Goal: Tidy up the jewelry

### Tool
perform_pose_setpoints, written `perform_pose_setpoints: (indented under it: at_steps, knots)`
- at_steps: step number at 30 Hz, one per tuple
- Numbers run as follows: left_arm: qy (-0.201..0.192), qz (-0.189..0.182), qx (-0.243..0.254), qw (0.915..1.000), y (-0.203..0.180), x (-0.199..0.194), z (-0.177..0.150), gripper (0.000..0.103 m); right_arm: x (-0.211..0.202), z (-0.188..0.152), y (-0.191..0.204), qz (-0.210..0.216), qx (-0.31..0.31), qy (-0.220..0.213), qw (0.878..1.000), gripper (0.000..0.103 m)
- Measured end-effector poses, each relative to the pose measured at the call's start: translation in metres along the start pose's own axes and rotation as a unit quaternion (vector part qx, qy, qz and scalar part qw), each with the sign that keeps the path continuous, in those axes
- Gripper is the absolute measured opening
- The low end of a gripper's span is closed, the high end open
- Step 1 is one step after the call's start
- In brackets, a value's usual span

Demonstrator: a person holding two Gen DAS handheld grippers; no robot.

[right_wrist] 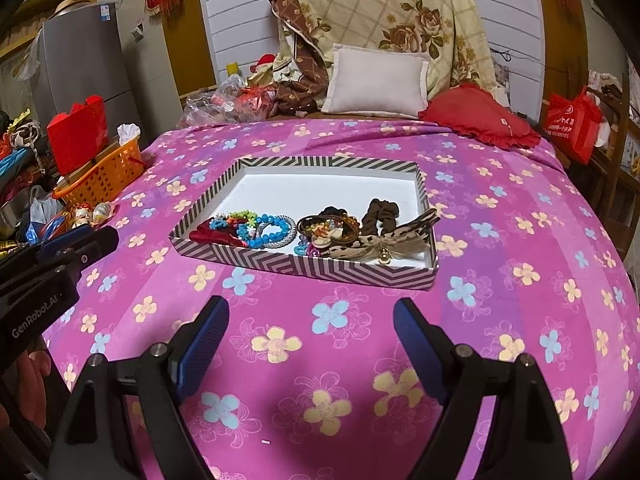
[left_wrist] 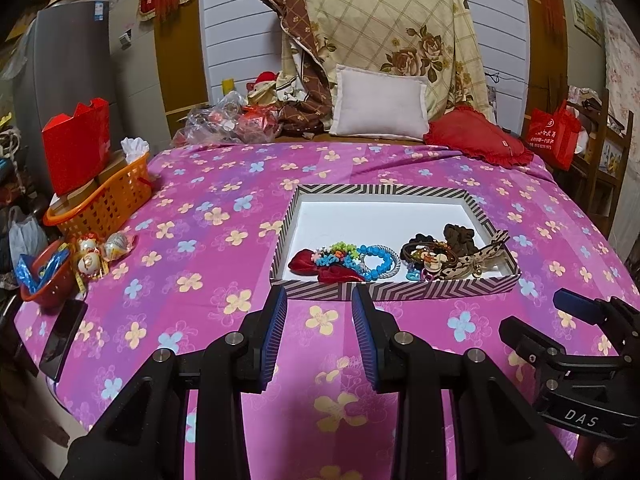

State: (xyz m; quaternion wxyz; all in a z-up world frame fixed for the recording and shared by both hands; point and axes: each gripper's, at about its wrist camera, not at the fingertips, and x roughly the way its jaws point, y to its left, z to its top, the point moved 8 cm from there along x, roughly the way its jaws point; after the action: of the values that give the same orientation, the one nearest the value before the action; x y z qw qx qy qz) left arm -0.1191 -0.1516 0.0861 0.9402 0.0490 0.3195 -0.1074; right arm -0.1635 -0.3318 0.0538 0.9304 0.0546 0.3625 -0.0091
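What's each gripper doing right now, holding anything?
Left gripper: jaws partly open, holding nothing.
Right gripper: jaws wide open, holding nothing.

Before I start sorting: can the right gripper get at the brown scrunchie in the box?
Probably yes. The right gripper is open and empty, and only bare bedspread lies before the low-walled box. The brown scrunchie lies uncovered beside the bow clip.
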Motion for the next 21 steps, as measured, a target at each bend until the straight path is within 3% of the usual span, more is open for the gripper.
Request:
perform_pose_setpoints:
  at_steps: [21]
  knots:
    - [0.005, -0.003, 0.001, 1.0, 0.0019, 0.0057, -0.0054, 0.028, 0.0041, -0.0009, -0.0001, 0.001, 0.001, 0.004, 1.0, 0.087]
